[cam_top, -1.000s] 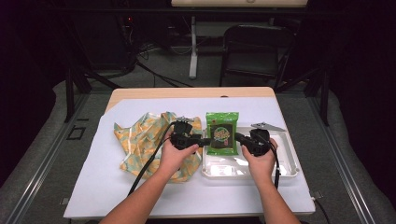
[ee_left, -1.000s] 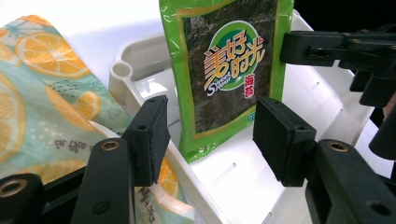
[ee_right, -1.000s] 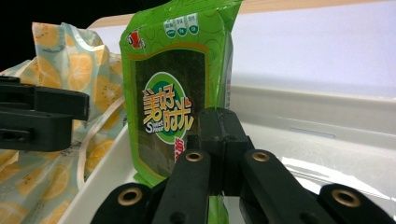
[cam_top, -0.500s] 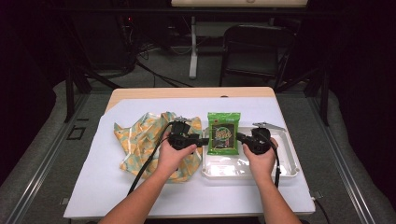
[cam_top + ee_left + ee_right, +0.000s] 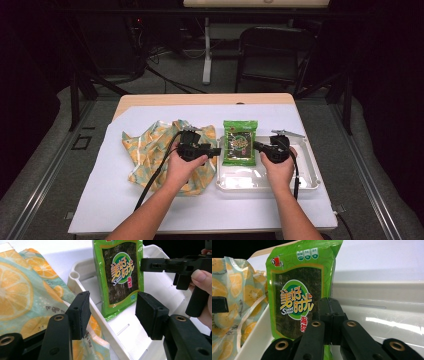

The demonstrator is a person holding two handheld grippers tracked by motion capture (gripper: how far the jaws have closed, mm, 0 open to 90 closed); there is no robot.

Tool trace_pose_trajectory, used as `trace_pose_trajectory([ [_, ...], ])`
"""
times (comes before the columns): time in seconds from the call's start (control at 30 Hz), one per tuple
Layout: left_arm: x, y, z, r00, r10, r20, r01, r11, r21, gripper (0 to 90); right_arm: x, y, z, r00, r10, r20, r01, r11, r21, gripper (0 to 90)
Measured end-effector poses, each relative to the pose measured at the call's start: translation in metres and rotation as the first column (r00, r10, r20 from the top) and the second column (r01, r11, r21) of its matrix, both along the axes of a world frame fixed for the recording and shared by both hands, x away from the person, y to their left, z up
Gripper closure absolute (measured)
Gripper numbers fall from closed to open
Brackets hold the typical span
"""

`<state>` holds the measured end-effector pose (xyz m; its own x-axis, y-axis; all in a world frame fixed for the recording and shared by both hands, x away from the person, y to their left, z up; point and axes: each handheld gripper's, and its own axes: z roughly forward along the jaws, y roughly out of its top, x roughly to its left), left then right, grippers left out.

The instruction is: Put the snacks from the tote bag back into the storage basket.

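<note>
On the table, a pale wooden top covered with a white sheet, stood the following items.

Item one: a shallow white plastic tray, rectangular with rounded corners, placed right of centre. The left gripper view showed its near rim running beside the cloth.

Item two: a flat green foil snack packet with a dark panel and a round printed label, its lower end inside the tray at the tray's left end, its upper end resting over the tray's far rim. It appeared also in the left gripper view and in the right gripper view, label facing up.

Item three: a crumpled cloth printed with orange slices on pale teal, lying left of the tray and touching its left side; seen also at and.

Item four: the left gripper, black, held in the person's left hand over the cloth's right edge, pointing toward the packet. Its jaws stood wide apart, the packet's near corner lying between them but beyond them, untouched.

Item five: the right gripper, black, held in the right hand over the tray. Its jaws were pressed together with nothing between them, the tips just beside the packet's right edge.
</note>
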<state>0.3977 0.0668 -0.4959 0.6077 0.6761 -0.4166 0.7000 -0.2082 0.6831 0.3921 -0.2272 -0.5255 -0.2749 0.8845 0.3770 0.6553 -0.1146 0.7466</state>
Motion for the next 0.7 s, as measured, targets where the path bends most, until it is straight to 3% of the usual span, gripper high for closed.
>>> trace_pose_trajectory([
  [0.4, -0.001, 0.006, 0.000, 0.9999, 0.017, 0.000, -0.017, 0.9999, -0.001, 45.5, 0.011, -0.002, -0.009, 0.9978, -0.037, -0.055, 0.040, 0.9978, 0.052, 90.0],
  [0.7, -0.001, 0.008, -0.001, 0.9997, 0.023, -0.002, -0.023, 0.9997, -0.002, 45.5, 0.013, -0.003, -0.012, 0.9955, -0.050, -0.081, 0.054, 0.9973, 0.049, 90.0],
])
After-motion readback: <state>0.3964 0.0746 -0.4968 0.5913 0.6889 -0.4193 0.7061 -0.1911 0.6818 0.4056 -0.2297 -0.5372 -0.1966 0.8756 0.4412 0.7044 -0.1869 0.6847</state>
